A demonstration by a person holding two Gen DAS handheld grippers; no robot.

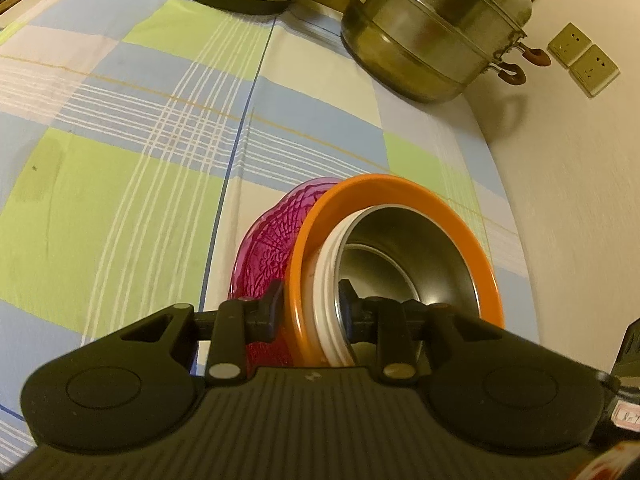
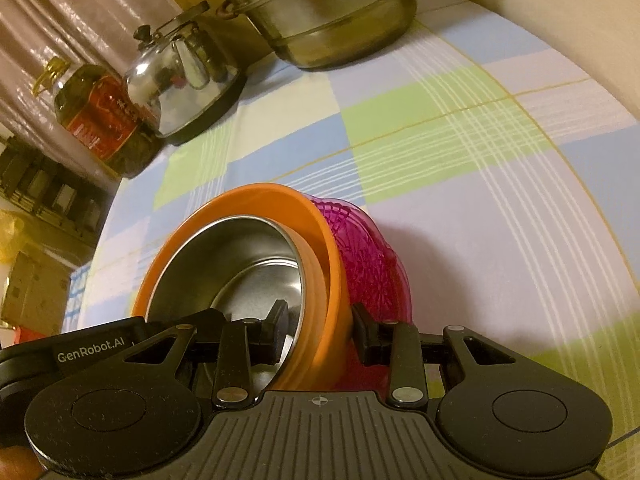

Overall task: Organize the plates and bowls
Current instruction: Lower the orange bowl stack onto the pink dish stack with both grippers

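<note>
Both the left gripper [image 1: 311, 307] and the right gripper [image 2: 320, 326] have jaws clamped on the nested stack's rims: steel bowl [image 1: 404, 256], orange bowl [image 1: 460, 216], pink glass dish [image 1: 268, 240], seemingly lifted, tilted, above the checked counter [image 1: 140, 140]. Uneven pulling could slide the bowls apart.

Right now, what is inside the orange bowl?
A steel bowl is nested inside the orange bowl, with white ribbed rims between them. Its inside looks empty. The pink glass dish sits outside. Whatever lies under the steel bowl is covered.
</note>
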